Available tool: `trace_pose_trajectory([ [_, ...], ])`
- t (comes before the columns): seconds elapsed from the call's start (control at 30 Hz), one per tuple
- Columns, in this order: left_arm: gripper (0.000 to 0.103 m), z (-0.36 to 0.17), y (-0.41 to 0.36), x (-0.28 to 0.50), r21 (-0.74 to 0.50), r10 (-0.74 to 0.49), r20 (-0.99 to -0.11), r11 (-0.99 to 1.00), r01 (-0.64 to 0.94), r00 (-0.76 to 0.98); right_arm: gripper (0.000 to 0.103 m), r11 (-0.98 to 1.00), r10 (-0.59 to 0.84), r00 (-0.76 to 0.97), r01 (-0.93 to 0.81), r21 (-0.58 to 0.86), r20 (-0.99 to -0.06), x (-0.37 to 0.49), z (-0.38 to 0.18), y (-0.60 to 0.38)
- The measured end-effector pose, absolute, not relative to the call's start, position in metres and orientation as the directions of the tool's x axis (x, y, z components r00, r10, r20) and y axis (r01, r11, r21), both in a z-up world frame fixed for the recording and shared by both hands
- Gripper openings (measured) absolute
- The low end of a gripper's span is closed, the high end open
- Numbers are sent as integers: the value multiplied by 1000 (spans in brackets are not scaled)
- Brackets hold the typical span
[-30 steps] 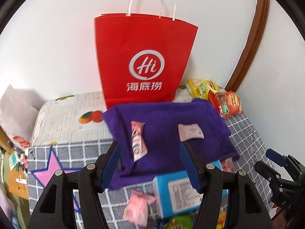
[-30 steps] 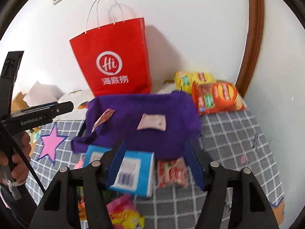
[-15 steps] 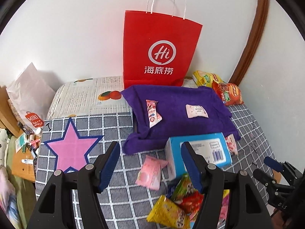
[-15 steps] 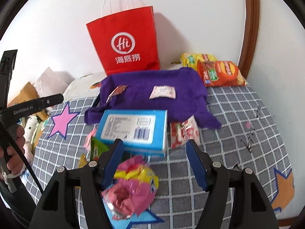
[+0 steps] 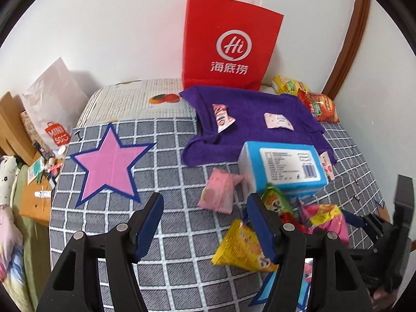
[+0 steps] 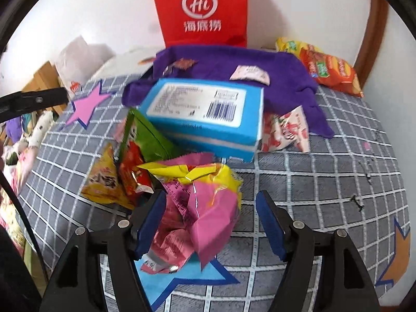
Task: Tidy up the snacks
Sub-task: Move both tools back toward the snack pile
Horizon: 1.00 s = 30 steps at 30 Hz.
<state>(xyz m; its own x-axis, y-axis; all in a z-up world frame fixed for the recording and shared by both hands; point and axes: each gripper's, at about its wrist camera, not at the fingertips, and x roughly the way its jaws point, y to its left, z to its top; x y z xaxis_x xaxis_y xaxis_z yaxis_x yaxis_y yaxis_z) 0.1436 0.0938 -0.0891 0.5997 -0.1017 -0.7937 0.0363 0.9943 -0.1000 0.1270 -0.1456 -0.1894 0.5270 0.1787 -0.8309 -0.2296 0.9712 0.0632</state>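
While both grippers are gaping empty, we are holding the right gripper (image 6: 210, 218) nearer, its fingers straddling the crumpled pink-and-yellow packet (image 6: 200, 202) lying just in front of the blue box (image 6: 205, 111).

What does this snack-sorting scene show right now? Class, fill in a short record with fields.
Surface: checked cover with pink star
Cloth: purple towel, two small packets on it
Bag: red paper bag, upright at the wall
Box: blue box at the towel's near edge
Left gripper: open, empty
Right gripper: open, over pink and yellow wrapper
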Motion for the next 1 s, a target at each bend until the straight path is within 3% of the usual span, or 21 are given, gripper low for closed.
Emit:
trace_pose_trajectory([
  [0.1, 64, -94, 101, 138, -102, -103, -799, 994, 34, 593, 69, 970, 191, 517, -227, 81, -835, 137, -199, -145],
  [0.17, 64, -98, 104, 135, -96, -97, -804, 995, 34, 586, 49, 966, 227, 532, -231, 118, -816, 137, -198, -147],
  [0.3, 64, -107, 108, 134, -103, -109, -813, 994, 43, 572, 41, 966, 240, 559, -216, 141, -794, 134, -191, -150],
  [1.0, 64, -144, 75, 143, -247, -304, -831, 952, 181, 467, 40, 990, 143, 657, -95, 107, -740, 107, -149, -166],
])
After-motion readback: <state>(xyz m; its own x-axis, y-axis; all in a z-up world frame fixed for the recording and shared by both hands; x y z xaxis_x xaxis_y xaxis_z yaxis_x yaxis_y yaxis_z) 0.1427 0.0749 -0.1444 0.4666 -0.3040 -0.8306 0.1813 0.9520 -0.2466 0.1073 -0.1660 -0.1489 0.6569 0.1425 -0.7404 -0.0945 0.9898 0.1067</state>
